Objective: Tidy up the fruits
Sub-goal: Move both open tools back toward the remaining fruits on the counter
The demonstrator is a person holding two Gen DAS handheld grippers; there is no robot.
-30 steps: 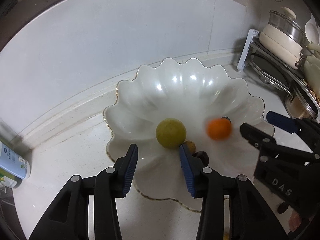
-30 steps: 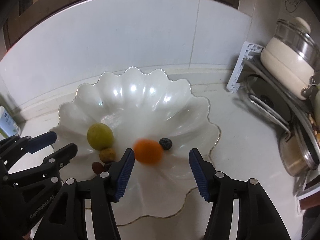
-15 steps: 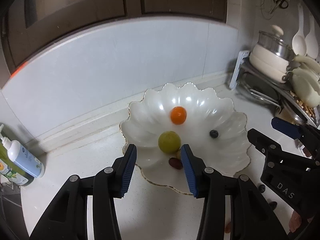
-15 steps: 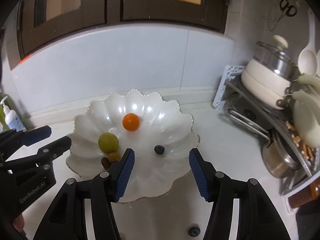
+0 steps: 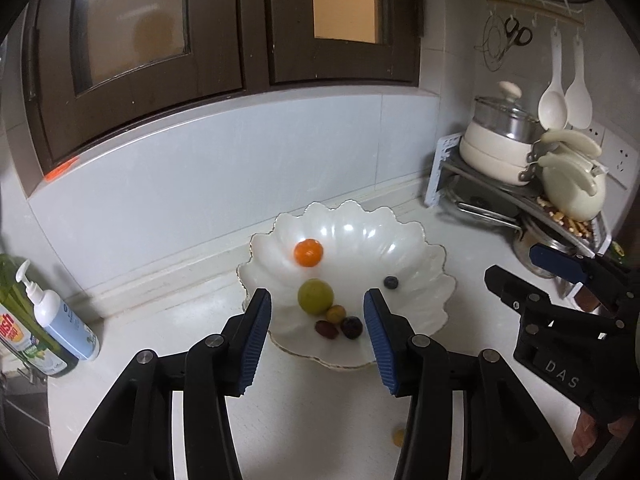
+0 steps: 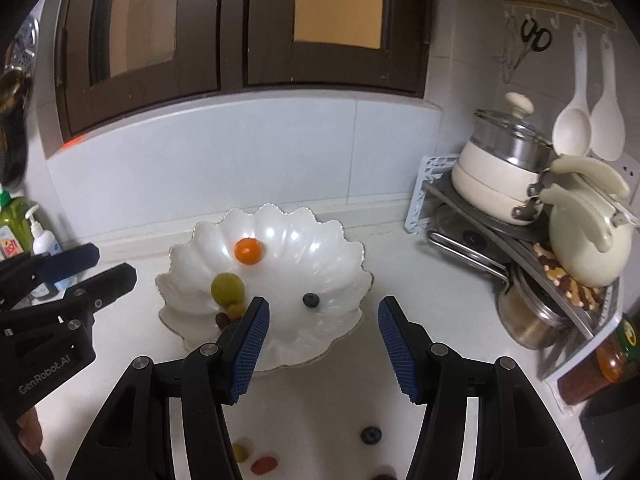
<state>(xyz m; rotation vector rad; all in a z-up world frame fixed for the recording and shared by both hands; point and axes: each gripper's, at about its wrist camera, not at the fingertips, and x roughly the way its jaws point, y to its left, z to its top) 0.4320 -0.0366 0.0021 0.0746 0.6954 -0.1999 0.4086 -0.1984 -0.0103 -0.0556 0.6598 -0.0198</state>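
White counter bears scalloped bowl, loose blueberry, soap bottle.

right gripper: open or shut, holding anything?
Open and empty. The right gripper has its blue pads wide apart, with only the bowl and counter visible between them.

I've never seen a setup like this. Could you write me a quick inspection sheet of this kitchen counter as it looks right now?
Surface: white countertop, pale and glossy.
Job's things: scalloped white bowl holds an orange fruit, green fruit, blueberry and small dark fruits; loose blueberry and a few small fruits lie on the counter outside it.
Clutter: soap pump bottle, pot rack with stacked pots.
Grippers: left gripper open, empty; right gripper open, empty.
Cables: nothing seen.
Surroundings: dark window frames, tiled wall, hanging ladles and scissors.
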